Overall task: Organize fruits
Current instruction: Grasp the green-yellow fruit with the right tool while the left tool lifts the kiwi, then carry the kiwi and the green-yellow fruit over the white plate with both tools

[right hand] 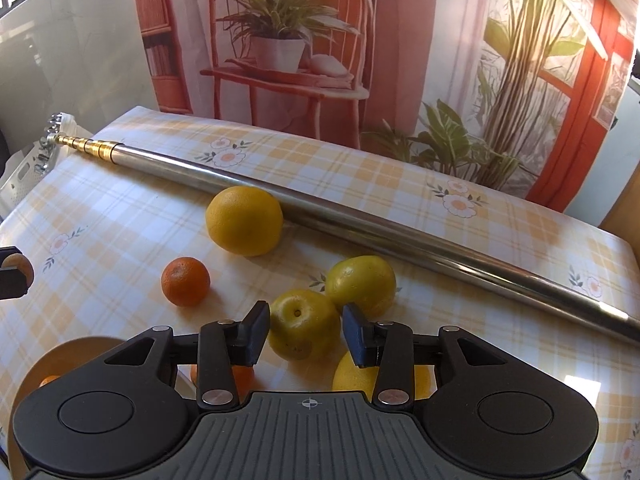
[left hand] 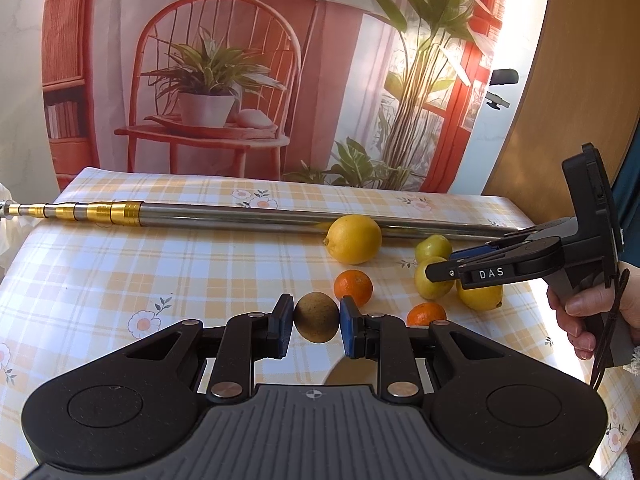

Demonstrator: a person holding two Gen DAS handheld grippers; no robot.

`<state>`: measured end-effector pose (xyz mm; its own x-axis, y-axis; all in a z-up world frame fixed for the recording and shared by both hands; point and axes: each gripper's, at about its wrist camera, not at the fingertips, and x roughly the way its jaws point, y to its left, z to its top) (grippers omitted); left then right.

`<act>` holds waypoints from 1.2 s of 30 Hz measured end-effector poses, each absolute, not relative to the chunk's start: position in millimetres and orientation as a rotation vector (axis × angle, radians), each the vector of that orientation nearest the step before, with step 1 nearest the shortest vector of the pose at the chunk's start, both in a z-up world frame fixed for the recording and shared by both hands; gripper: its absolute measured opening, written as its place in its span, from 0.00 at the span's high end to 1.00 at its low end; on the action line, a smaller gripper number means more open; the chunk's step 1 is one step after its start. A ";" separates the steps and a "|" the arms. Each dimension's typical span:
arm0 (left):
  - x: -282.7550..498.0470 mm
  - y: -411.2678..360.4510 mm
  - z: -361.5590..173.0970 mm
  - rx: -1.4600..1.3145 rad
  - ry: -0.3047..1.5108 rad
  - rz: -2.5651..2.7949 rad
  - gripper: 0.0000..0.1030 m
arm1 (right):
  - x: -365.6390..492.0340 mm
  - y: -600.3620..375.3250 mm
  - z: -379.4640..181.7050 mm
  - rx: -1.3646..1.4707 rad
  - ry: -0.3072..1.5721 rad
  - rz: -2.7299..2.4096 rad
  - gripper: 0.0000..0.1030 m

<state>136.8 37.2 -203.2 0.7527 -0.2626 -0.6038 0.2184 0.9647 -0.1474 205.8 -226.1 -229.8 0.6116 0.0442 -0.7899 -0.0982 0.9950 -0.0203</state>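
We see a brown, rough-skinned oval fruit (left hand: 316,317), dull and speckled, pinched between the blue pads of our left tongs (left hand: 315,322), which touch it on both sides and hold it above the checked desk (left hand: 120,272). Taking the long metal pole (left hand: 240,218) lying across the desk as our landmark: a big yellow lemon (left hand: 354,239) rests against its near side, a small orange mandarin (left hand: 353,287) sits nearer to us than that lemon, and two yellow-green round fruits (right hand: 362,285) lie touching each other further along the pole's near side. Our right tongs (right hand: 306,334) are spread apart, their pads on either side of the nearer green fruit (right hand: 305,325), which shows a dark stem pit; we cannot tell whether the pads touch it. Under them sit another yellow lemon (right hand: 354,376) and a second mandarin (left hand: 426,314). A hand (left hand: 588,312) grips the right handle.
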 end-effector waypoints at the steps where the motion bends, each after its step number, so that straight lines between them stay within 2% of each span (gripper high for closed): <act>1: 136.6 36.9 -203.5 -0.069 0.669 -0.265 0.75 | 207.5 -224.8 -230.5 -0.063 0.915 0.081 0.62; 7: 134.8 35.7 -204.9 -0.072 0.671 -0.276 0.75 | 218.1 -213.0 -238.1 -0.113 0.976 0.071 0.58; 18: 130.9 36.5 -205.2 -0.082 0.670 -0.294 0.75 | 219.2 -215.8 -241.2 -0.080 0.985 0.035 0.59; 29: 116.5 37.2 -200.9 -0.086 0.662 -0.312 0.75 | 162.4 -218.3 -206.9 0.064 0.843 0.038 0.59; 36: 104.4 30.7 -197.4 -0.051 0.662 -0.330 0.75 | 107.5 -207.2 -190.7 0.062 0.736 0.045 0.59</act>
